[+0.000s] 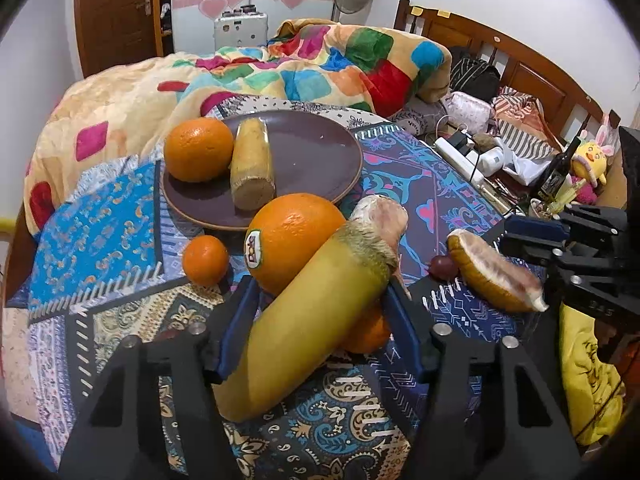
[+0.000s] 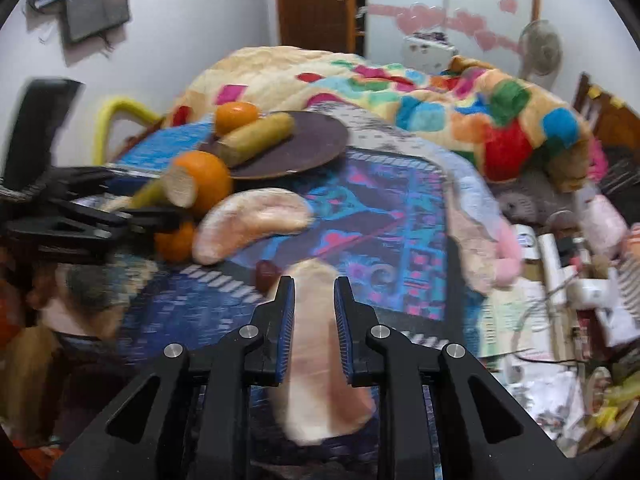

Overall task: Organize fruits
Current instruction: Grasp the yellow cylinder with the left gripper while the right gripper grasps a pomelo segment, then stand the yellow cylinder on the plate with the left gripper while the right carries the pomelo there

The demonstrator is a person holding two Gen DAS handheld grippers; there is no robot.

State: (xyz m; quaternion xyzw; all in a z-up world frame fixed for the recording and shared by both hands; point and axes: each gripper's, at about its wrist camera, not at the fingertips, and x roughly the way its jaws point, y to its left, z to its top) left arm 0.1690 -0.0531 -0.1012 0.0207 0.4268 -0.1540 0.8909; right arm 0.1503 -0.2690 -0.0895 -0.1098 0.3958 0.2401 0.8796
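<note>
Both your grippers hold fruit, and the dark brown round plate [image 1: 312, 152] lies ahead of them.

Your left gripper [image 1: 316, 320] pinches a long yellow-green cane-like stalk piece [image 1: 304, 332] across its width; the stalk's long axis runs from near the camera up and away toward the plate, and its cut end rests against the large sticker-labelled orange [image 1: 296, 240] sitting just in front of the plate rim. This hand looks the nearer to the plate, where another orange [image 1: 198, 148] and a second stalk piece [image 1: 252, 168] already lie. Your right gripper [image 2: 314, 312], off to the plate's right, is pressed tight on a pale pink pomelo wedge [image 2: 316, 360], yellow rind below, lying lengthwise between the jaws.
</note>
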